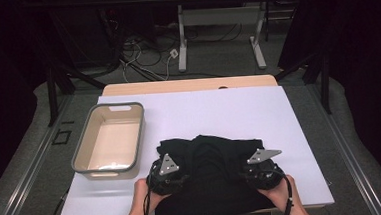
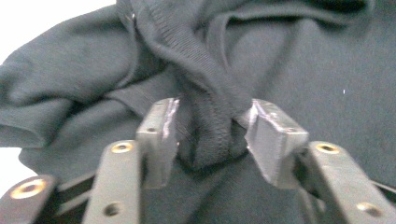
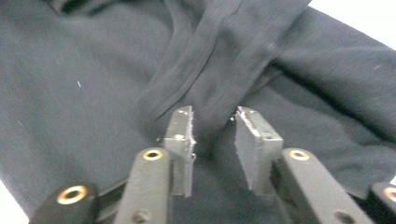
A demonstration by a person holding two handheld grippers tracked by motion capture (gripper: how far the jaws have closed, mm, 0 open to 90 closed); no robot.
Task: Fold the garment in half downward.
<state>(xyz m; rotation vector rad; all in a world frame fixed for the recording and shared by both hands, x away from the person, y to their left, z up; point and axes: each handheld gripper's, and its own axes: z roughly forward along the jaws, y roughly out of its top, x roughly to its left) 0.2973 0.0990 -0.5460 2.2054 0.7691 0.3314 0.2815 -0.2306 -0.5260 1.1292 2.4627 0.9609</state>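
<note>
A black garment lies on the near part of the desk, between the two hands. The left gripper has its fingers partly open, and a thick fold of the garment stands between them; it seems to touch both pads, but they do not squeeze it. The right gripper also has its fingers partly open over a flat fold of the garment, without pressing it. A grey bin stands left of the garment.

Garment right of tub
</note>
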